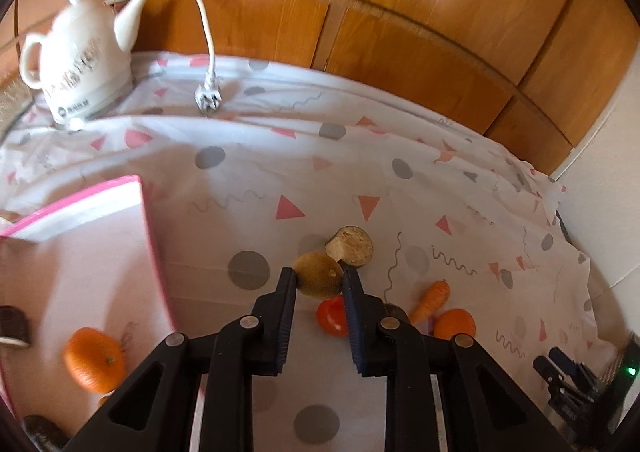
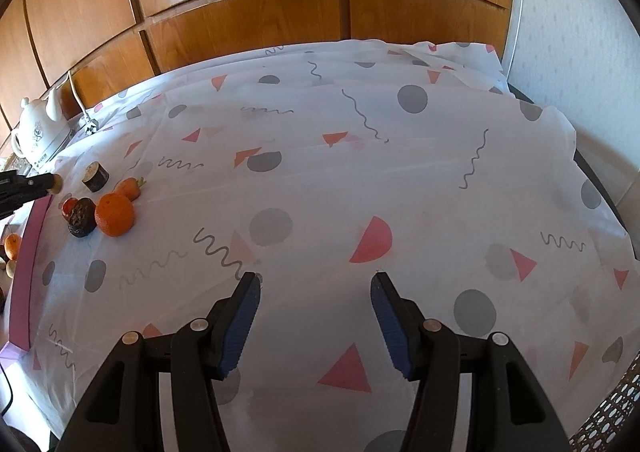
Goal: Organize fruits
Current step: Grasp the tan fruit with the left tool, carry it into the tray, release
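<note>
My left gripper is shut on a brown kiwi and holds it just above the cloth. Beyond it lies a dark round piece with a pale cut face. A red tomato, a carrot and an orange lie right of the fingers. Another orange sits inside the pink-rimmed box at the left. My right gripper hangs open over bare cloth, far right of the fruit pile, where the orange and a dark wrinkled fruit show.
A white kettle stands at the back left with its cord and plug on the patterned tablecloth. Wooden cabinet doors rise behind the table. A wicker surface shows at the lower right.
</note>
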`<state>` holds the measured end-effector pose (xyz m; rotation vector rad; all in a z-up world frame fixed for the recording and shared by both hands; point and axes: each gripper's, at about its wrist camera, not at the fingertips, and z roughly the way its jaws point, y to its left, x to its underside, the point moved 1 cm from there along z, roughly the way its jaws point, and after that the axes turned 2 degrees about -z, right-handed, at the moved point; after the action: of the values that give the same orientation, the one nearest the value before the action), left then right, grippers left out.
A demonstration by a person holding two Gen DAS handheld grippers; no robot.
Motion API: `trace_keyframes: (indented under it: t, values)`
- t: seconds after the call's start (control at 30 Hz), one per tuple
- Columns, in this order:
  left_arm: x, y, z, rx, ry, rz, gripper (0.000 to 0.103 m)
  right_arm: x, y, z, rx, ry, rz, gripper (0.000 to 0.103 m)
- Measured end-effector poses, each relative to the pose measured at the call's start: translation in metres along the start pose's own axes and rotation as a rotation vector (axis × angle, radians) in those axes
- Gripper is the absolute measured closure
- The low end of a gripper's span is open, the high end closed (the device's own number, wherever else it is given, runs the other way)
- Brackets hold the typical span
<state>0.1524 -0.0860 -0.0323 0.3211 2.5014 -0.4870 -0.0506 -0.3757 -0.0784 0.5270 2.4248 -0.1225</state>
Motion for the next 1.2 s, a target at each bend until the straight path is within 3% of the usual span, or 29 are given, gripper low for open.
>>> trace_keyframes:
  t: [0.17, 0.3, 0.63, 0.77, 0.87, 1.03, 1.13, 1.2]
  values:
    - [-0.001, 0.023, -0.035, -0.028, -0.067, -0.044, 0.079, 0.001, 0.005, -0.001, -0.008, -0.005, -0.008, 0.044]
    - [-0.005, 0.063, -0.062, -0.118, -0.127, -0.104, 0.079, 0.002, 0.011, -0.001, -0.015, -0.005, -0.021, 0.044]
    - [0.007, 0.138, -0.072, -0.262, -0.142, -0.228, 0.079, 0.005, 0.018, -0.001, -0.012, 0.004, -0.040, 0.044]
    - [0.015, 0.145, -0.069, -0.279, -0.136, -0.258, 0.078, 0.005, 0.018, -0.001, -0.004, 0.008, -0.047, 0.044]
    - [0.021, 0.144, -0.074, -0.285, -0.141, -0.270, 0.067, 0.006, 0.017, 0.000, -0.003, 0.014, -0.038, 0.044]
    - [0.038, 0.131, -0.087, -0.332, -0.157, -0.264, 0.064, 0.007, 0.016, 0.002, -0.006, 0.022, -0.034, 0.044]
    - [0.053, 0.118, -0.095, -0.338, -0.167, -0.241, 0.053, 0.007, 0.015, 0.004, -0.009, 0.029, -0.028, 0.044]
    - [0.063, 0.109, -0.100, -0.332, -0.171, -0.224, 0.053, 0.007, 0.015, 0.005, -0.013, 0.031, -0.025, 0.044]
